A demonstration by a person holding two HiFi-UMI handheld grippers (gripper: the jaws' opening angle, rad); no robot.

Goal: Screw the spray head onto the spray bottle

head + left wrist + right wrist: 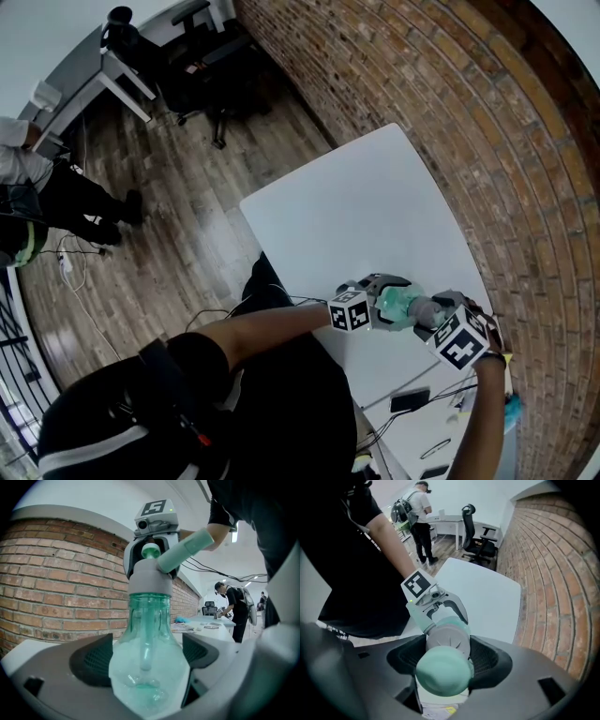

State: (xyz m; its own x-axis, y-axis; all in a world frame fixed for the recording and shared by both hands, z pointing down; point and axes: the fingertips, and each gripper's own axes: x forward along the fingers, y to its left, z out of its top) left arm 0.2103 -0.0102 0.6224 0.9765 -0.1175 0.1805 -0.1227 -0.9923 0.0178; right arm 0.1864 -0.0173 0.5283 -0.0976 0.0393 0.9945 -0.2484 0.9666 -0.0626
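Clamping the spray bottle (150,634) by its round belly in the left gripper (147,663), aiming the neck straight at the right gripper (446,660), itself pinching the spray head (443,670) already seated on that neck. Holding both in the air above the desk (356,216) by its near edge, probably freeing the collar for twisting without the bottle spinning.

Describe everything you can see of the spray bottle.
The spray bottle is translucent green plastic, bulbous with a narrower neck, a tube visible inside. The left gripper is shut on its body, holding it over the white table. The grey-and-green spray head sits on its neck, gripped by the right gripper.
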